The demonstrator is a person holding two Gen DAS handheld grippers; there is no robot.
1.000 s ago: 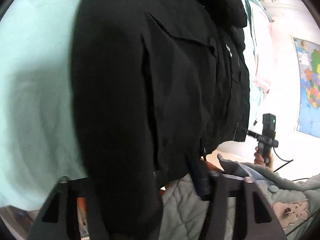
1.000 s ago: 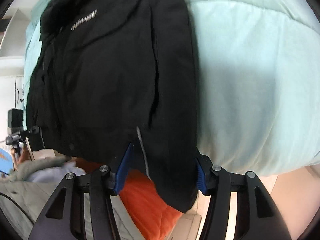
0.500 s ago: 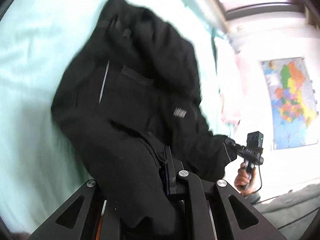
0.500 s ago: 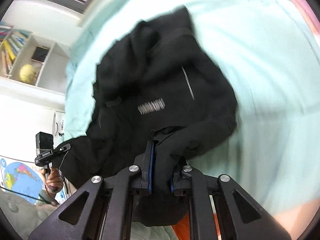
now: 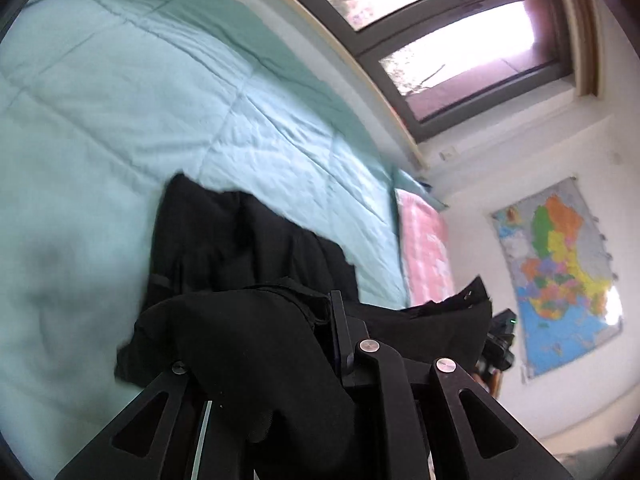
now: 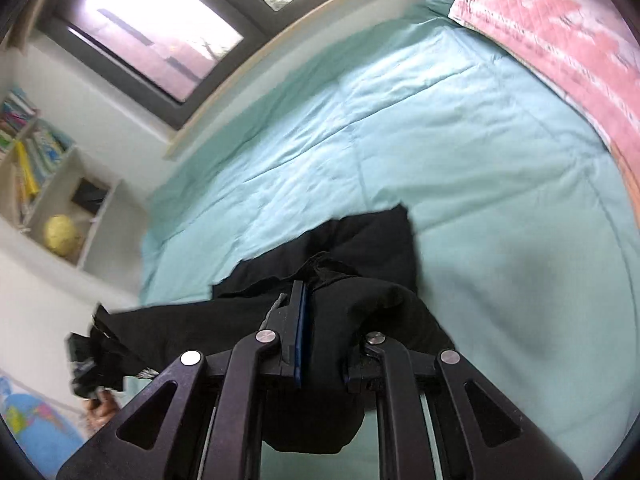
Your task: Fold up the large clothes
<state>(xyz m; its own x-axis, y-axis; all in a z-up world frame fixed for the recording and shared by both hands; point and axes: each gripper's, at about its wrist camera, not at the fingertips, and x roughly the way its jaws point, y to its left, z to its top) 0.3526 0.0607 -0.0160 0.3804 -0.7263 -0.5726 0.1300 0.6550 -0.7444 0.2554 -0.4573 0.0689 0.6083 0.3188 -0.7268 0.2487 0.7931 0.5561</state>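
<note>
A large black jacket (image 5: 240,248) lies on the light green quilt (image 5: 120,92), its far part flat and its near hem lifted. My left gripper (image 5: 296,320) is shut on one corner of the hem, with cloth draped over its left finger. My right gripper (image 6: 324,300) is shut on the other corner of the jacket (image 6: 360,248), and the hem stretches between the two. The right gripper shows in the left wrist view (image 5: 500,344), and the left gripper shows in the right wrist view (image 6: 86,360), each wrapped in black cloth.
A pink blanket (image 5: 424,248) lies along the quilt's edge, also in the right wrist view (image 6: 560,40). A window (image 5: 460,40) runs behind the bed. A wall map (image 5: 556,272) hangs to the right. A shelf with books and a yellow ball (image 6: 60,234) stands at the left.
Both grippers closed on the jacket's hem corners, then lifted and carried the hem forward over the jacket. The jacket's front, seen before, is now covered by the raised hem.
</note>
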